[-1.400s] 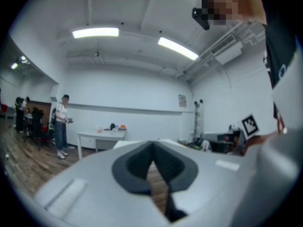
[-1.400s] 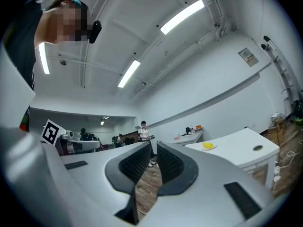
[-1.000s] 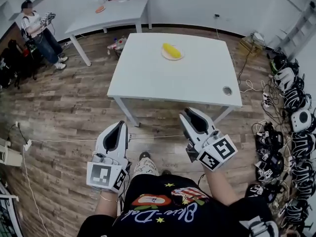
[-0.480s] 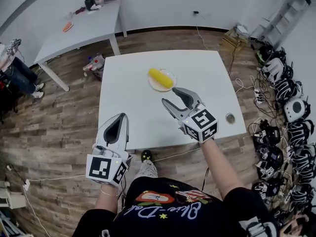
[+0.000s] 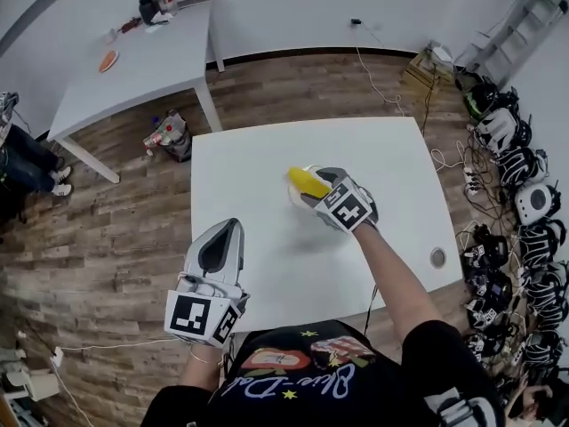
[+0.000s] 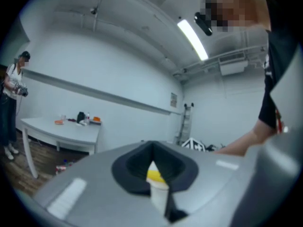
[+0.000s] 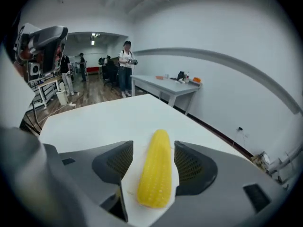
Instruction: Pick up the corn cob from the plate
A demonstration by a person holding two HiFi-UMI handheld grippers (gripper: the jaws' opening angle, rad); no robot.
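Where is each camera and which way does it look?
Head view: on the head, looking down at the table; shows left gripper, right gripper, right arm.
Left gripper view: on that gripper, looking level over the table; shows its jaws, right arm.
Right gripper view: on that gripper, angled down; shows its opening jaws, corn between.
Shared: all see the corn.

The left gripper's (image 6: pixel 152 150) jaws meet at the tips, holding nothing. Through the slit behind them shows yellow corn (image 6: pixel 155 176). Far left, a person (image 6: pixel 9 103) stands by a table (image 6: pixel 61 129).
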